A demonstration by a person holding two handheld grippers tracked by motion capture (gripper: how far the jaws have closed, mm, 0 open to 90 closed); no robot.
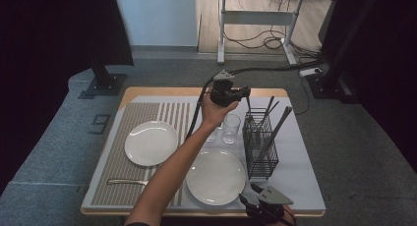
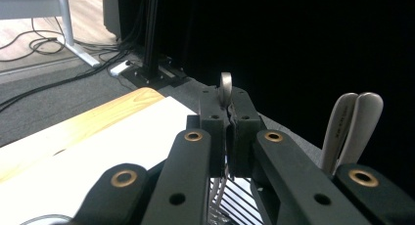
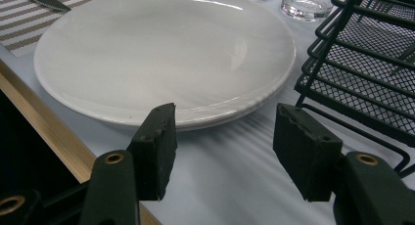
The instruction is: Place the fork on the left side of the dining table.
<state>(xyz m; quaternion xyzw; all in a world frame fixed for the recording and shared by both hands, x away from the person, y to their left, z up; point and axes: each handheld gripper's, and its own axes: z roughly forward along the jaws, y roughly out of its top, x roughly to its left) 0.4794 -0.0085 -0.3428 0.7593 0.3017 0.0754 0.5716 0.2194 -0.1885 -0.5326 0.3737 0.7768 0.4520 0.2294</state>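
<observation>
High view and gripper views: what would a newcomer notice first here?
First, the left gripper raised above the black wire caddy, its jaws shut on a thin metal utensil. Next, two white plates: one near the open right gripper at the table's front edge, another on the striped placemat.

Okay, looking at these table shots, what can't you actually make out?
- Utensil clamped in the left gripper: left gripper view, the jaws hide all but its tip, so its type is unclear.
- Wire basket: right gripper view, cut off by the edge.
- Cutlery on the placemat: high view, too small.
</observation>
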